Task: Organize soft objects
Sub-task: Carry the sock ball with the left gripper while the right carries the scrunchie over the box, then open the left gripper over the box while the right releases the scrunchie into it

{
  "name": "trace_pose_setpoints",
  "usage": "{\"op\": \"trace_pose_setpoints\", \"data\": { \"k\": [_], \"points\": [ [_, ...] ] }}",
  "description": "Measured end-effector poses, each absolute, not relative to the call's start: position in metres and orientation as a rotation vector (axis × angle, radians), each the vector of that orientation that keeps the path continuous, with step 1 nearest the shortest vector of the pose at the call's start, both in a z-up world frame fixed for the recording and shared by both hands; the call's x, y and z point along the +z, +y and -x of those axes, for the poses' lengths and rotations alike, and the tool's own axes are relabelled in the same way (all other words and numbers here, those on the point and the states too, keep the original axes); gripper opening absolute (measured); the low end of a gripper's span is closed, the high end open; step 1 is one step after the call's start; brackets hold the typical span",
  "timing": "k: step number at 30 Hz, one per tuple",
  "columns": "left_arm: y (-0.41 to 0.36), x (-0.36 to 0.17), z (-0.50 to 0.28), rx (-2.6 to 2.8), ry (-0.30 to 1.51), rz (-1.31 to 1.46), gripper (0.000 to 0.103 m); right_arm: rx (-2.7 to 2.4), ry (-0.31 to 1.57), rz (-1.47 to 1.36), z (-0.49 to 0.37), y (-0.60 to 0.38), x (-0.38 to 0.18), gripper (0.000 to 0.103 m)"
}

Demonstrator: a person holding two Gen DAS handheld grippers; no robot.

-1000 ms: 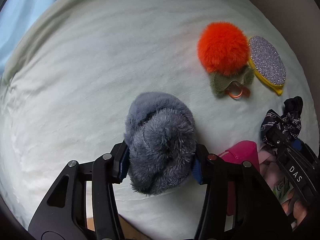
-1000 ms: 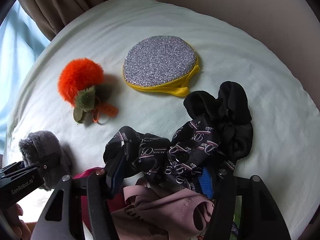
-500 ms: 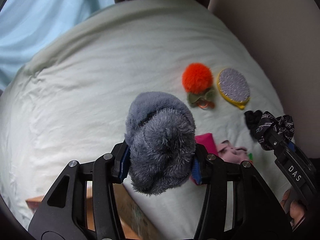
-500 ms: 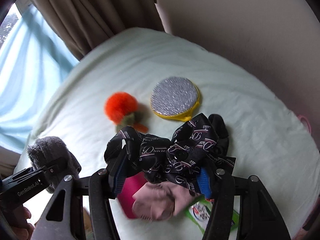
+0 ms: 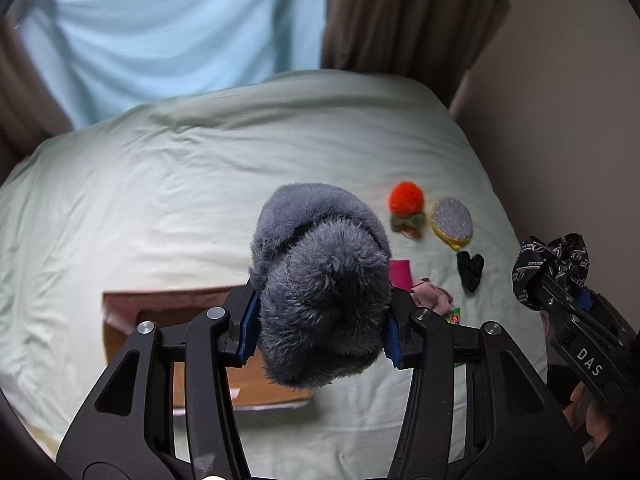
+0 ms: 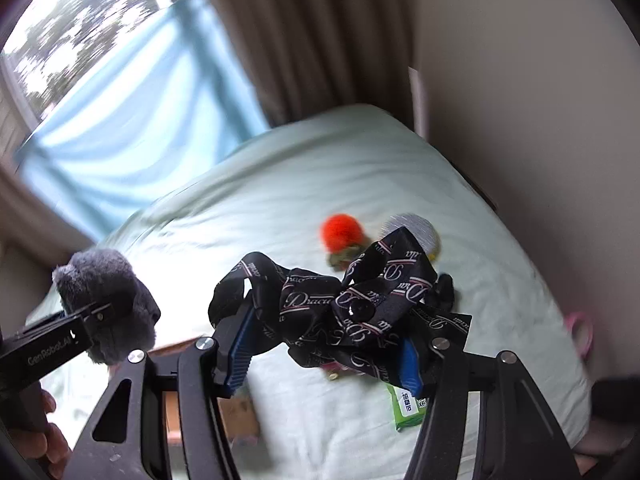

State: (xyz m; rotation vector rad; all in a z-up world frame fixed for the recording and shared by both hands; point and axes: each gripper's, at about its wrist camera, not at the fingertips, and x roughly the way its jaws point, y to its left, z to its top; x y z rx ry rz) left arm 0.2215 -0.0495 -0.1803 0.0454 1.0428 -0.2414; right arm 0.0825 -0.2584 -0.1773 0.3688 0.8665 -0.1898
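Note:
My left gripper (image 5: 320,340) is shut on a grey fluffy plush (image 5: 320,280) and holds it high above the bed; the plush also shows in the right wrist view (image 6: 108,300). My right gripper (image 6: 324,360) is shut on a black printed ribbon bow (image 6: 344,304), also held up in the air; the bow shows at the right of the left wrist view (image 5: 552,264). On the pale green bed (image 5: 160,208) lie an orange pompom (image 5: 406,198), a silver-and-yellow glitter pad (image 5: 452,220), a black scrunchie (image 5: 470,270), a magenta item (image 5: 400,272) and a pink cloth (image 5: 434,296).
An open cardboard box (image 5: 168,312) sits on the bed below my left gripper; it also shows in the right wrist view (image 6: 236,416). A green packet (image 6: 408,408) lies near the bed's front. Curtains (image 5: 400,16) and a wall (image 5: 560,80) border the bed's far and right sides.
Both grippers have risen well away from the bed with their objects. The items on the bed look much smaller, and the cardboard box has come into view.

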Motion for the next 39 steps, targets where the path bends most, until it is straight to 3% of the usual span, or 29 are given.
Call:
{"op": "trace_pose_setpoints", "data": {
  "k": [6,18,29,39],
  "points": [
    [0.013,-0.165,-0.183,-0.094,1.019,0.046,0.045,0.009,0.871,-0.221,-0.078,-0.193,-0.145,0.055],
    [0.149,-0.192,-0.165,0.061,1.073,0.113,0.045,0.25,0.96,-0.132,-0.106,-0.048,-0.155,0.055],
    [0.217,-0.288,-0.206,-0.033,1.262,0.118,0.045,0.195,1.192,-0.18,-0.169,0.015,-0.242,0.055],
    [0.208,-0.366,-0.244,-0.129,1.406,0.074,0.045,0.116,1.393,-0.303,-0.21,0.03,-0.324,0.057]
  ]
}}
